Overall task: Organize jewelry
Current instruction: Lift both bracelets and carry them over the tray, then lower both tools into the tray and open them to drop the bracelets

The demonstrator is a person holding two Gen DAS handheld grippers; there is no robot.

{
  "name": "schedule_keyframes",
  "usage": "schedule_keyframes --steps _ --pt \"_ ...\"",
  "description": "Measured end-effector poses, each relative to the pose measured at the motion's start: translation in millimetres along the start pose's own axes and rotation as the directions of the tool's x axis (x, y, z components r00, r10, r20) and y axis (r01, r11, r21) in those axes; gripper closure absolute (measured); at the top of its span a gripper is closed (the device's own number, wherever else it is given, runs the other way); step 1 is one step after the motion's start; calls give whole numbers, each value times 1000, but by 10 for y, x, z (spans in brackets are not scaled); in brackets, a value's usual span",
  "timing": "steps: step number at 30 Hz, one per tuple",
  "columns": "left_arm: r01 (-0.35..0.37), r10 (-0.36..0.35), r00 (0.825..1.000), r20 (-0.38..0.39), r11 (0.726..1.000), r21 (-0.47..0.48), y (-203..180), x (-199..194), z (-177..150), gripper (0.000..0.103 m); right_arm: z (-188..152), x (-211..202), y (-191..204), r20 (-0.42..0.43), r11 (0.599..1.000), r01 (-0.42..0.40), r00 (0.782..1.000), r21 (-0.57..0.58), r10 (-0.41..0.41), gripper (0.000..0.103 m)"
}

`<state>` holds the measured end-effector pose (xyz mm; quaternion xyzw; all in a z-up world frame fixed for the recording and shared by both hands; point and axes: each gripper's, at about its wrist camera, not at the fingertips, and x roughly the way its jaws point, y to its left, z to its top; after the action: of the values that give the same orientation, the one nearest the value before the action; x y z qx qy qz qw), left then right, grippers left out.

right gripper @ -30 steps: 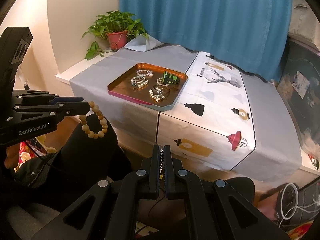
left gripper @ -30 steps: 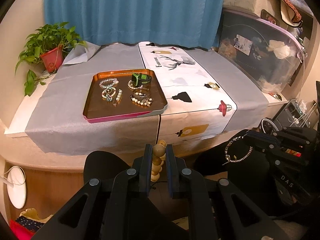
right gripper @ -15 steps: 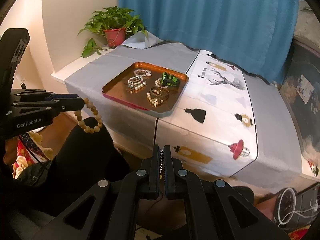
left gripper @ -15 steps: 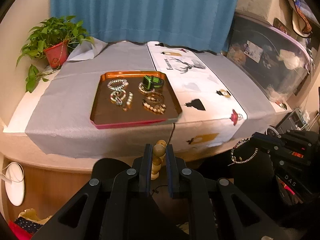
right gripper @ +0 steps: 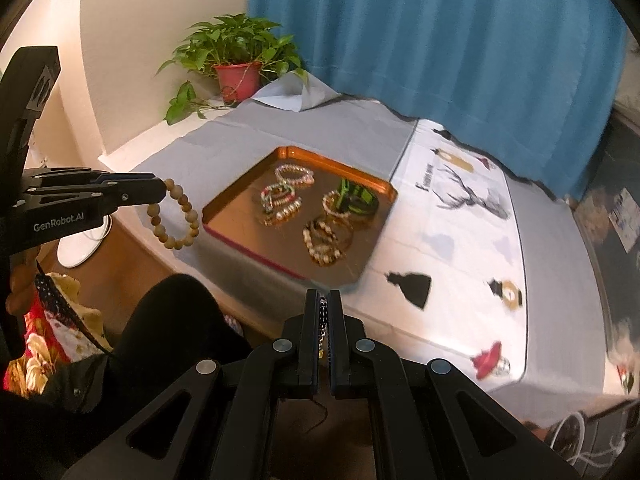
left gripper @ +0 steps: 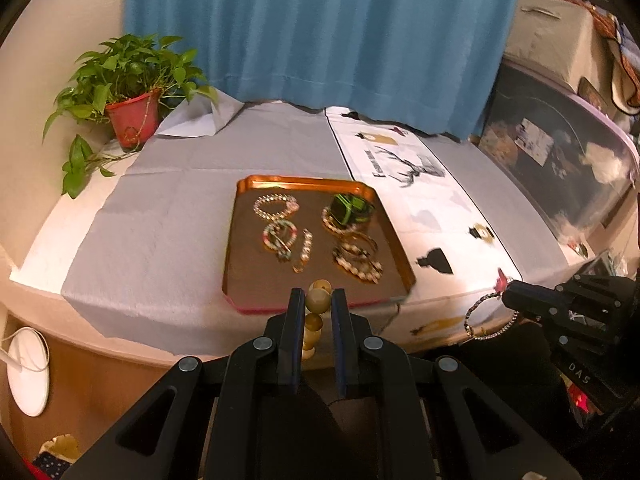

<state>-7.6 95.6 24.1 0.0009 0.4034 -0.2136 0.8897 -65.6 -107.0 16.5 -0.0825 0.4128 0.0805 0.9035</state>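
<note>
A copper tray (left gripper: 240, 240) (right gripper: 236, 200) lies on the grey-covered ledge and holds several bracelets and a green watch (left gripper: 347, 210) (right gripper: 354, 196). My left gripper (left gripper: 316, 300) is shut on a wooden bead bracelet (left gripper: 314, 312), which hangs in the air before the tray's front edge; it also shows in the right wrist view (right gripper: 176, 220). My right gripper (right gripper: 323, 304) is shut on a thin silver chain bracelet (right gripper: 323, 320), which the left wrist view shows as a hanging ring (left gripper: 486, 316) to the right of the tray.
A potted plant (left gripper: 128, 112) (right gripper: 236, 68) stands at the ledge's back left. A white runner with prints (left gripper: 420, 200) lies right of the tray. A blue curtain (left gripper: 320, 40) hangs behind. A clear storage box (left gripper: 560, 168) stands at the right.
Both grippers have moved up and closer to the ledge and tray, each still holding its bracelet.
</note>
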Motion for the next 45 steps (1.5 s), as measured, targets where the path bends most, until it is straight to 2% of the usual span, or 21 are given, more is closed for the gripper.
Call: schedule_keyframes --steps 11,18,28,32,34,35,36,37,38,39,45 --pt "1 -1 1000 10 1000 3 208 419 389 92 542 541 110 22 998 -53 998 -35 54 100" --pt "-7 7 1000 -24 1000 10 288 810 528 92 772 934 135 16 996 -87 996 -38 87 100" --pt "-14 15 996 -91 1000 16 349 1284 557 92 855 1430 167 -22 992 -124 992 -36 123 100" --pt "-44 48 992 -119 998 34 391 1451 525 91 829 1610 139 -36 992 -128 991 -15 127 99" --pt "-72 78 987 -138 996 45 407 1515 497 76 787 1720 115 -58 989 -146 988 -4 146 97" --pt "-96 100 983 -151 995 36 429 1538 479 46 757 1801 109 -89 990 -141 986 -2 140 92" --pt "-116 118 981 -155 993 21 459 1542 463 17 721 1863 105 -124 993 -119 985 -1 118 80" --pt "-131 130 981 -147 991 0 493 1515 437 11 682 1912 96 -153 995 -96 984 3 95 70" --pt "-134 130 984 -125 991 -20 522 1458 403 10 628 1933 75 -172 997 -78 982 15 80 49" --pt "-135 130 985 -116 990 -30 539 1420 374 9 594 1920 49 -172 997 -74 982 23 77 37" --pt "-199 185 971 -152 977 -79 551 1188 55 8 268 1623 12 -181 999 -27 983 28 31 33"
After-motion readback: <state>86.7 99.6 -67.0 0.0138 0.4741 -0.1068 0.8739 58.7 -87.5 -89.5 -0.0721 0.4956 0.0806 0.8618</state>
